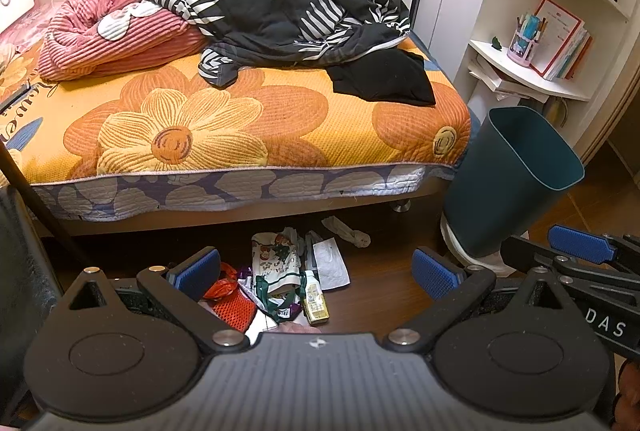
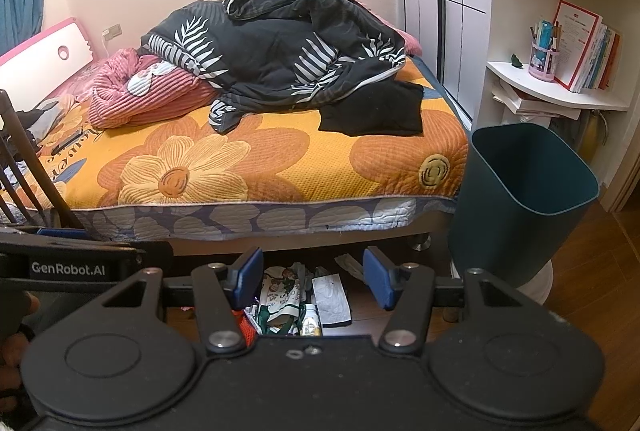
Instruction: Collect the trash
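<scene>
Both tool bodies cut off the near trash [image 1: 288,279]. It lies on the floor [image 1: 380,295] ahead, between the spread, empty left tool [image 1: 316,273] fingers; right tool [image 2: 314,279] likewise released.

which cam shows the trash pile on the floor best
The left wrist view. There the trash pile lies open between the wide-apart fingers of the left gripper: wrappers, a red mesh piece, a small yellow box. In the right wrist view the pile is partly hidden behind the right gripper body.
</scene>
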`<control>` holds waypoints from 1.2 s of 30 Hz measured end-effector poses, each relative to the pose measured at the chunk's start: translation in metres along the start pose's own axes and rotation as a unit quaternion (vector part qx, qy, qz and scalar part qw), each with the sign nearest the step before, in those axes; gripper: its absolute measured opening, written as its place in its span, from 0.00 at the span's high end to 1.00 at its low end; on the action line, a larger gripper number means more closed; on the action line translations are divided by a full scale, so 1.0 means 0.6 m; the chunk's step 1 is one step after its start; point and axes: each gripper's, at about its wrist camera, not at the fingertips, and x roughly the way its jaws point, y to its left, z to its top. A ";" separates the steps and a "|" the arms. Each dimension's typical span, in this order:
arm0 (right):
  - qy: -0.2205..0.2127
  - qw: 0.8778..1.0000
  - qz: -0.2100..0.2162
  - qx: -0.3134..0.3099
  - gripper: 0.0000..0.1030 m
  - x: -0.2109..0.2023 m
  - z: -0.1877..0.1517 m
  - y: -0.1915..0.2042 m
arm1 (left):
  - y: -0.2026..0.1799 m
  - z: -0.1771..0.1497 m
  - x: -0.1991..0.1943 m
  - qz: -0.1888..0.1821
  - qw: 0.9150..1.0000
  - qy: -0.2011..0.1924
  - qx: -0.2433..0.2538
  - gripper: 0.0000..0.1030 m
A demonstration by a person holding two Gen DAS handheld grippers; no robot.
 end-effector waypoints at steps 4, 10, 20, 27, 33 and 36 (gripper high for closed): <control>-0.004 1.000 -0.002 -0.004 0.46 -0.002 0.001 0.006 | -0.001 0.001 -0.001 0.000 1.000 -0.002 0.000 0.00; -0.006 1.000 -0.004 -0.006 0.46 -0.005 0.002 0.010 | -0.001 0.004 -0.003 -0.002 1.000 -0.006 -0.004 0.00; -0.010 1.000 -0.004 -0.014 0.46 -0.011 0.007 0.015 | 0.005 0.006 -0.016 -0.005 1.000 -0.015 -0.016 0.00; -0.010 1.000 -0.004 -0.013 0.46 -0.012 0.008 0.011 | 0.004 0.007 -0.016 -0.007 1.000 -0.016 -0.013 0.00; -0.008 1.000 -0.004 -0.009 0.46 -0.009 0.008 0.003 | 0.001 0.009 -0.013 -0.006 1.000 -0.014 -0.009 0.00; -0.007 1.000 -0.004 -0.008 0.46 -0.009 0.009 0.001 | -0.002 0.011 -0.009 -0.005 1.000 -0.010 -0.007 0.00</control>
